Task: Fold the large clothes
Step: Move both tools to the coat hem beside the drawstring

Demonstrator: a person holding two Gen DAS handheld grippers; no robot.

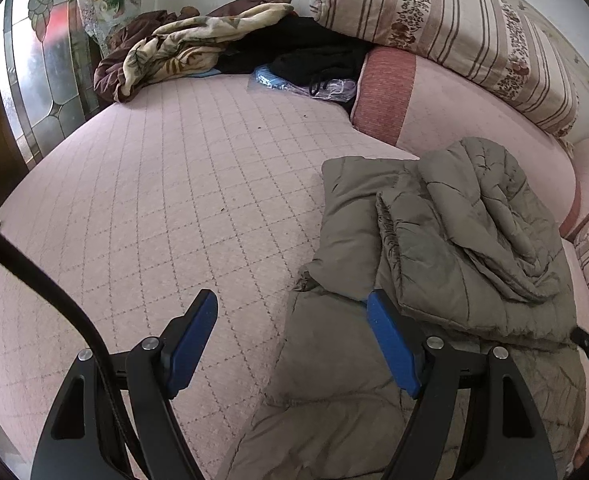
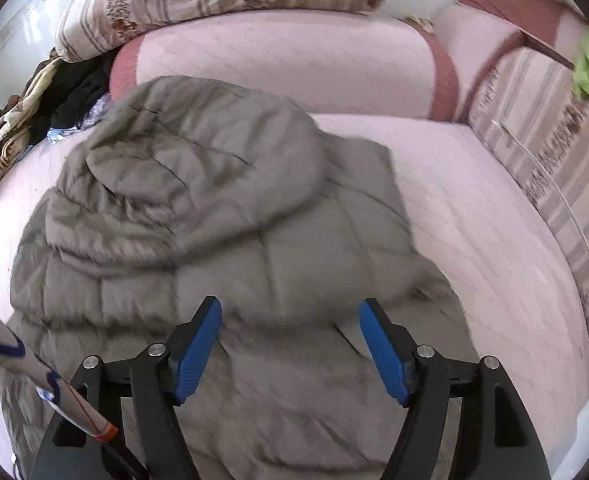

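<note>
So my left gripper (image 1: 292, 344) is spread wide over the bed (image 1: 154, 200), nothing in it, with the olive puffer jacket (image 1: 446, 248) lying bunched up at about 2 o'clock. My right gripper (image 2: 290, 350) is wide apart too, empty, hovering right over the jacket's quilted back, hood (image 2: 198, 160) at 11 o'clock.

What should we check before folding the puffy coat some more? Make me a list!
1. Left gripper open: ok, nothing between its blue pads.
2. Right gripper open: ok, over the coat, not pinching it.
3. Hood folded onto the coat's body: ok.
4. Coat lying flat: not ok, it is bunched and wrinkled.
5. Free room on the pink bed cover: ok.
6. Sleeves tucked in: cannot tell.
</note>
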